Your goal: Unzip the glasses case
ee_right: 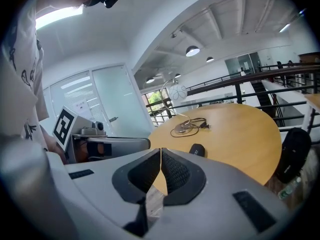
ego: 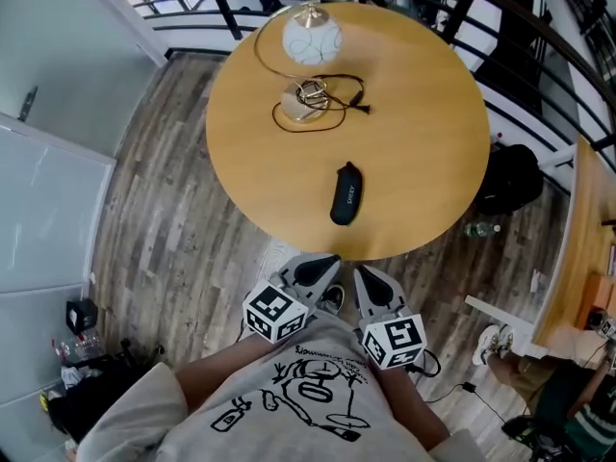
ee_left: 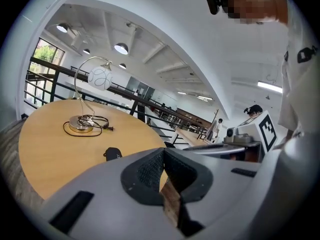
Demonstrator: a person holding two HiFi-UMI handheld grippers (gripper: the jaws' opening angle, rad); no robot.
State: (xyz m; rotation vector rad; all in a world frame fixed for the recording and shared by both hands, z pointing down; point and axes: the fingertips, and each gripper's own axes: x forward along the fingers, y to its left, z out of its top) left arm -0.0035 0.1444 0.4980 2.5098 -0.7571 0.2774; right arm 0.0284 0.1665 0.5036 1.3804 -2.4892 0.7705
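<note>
A black zipped glasses case [ego: 346, 193] lies near the front edge of the round wooden table [ego: 423, 114], closed and untouched. It shows small in the left gripper view [ee_left: 113, 154] and the right gripper view [ee_right: 197, 149]. My left gripper [ego: 320, 260] and right gripper [ego: 366, 275] are held side by side close to my chest, short of the table's edge and apart from the case. Both are shut with nothing in them: the left gripper's [ee_left: 163, 153] jaws meet at their tips, and so do the right gripper's [ee_right: 160, 152].
A lamp with a white globe shade [ego: 311, 38] and its coiled black cord [ego: 337, 104] stand at the table's far side. A black bag [ego: 510, 176] and a bottle [ego: 478, 229] are on the wood floor to the right. A railing [ego: 539, 46] runs behind.
</note>
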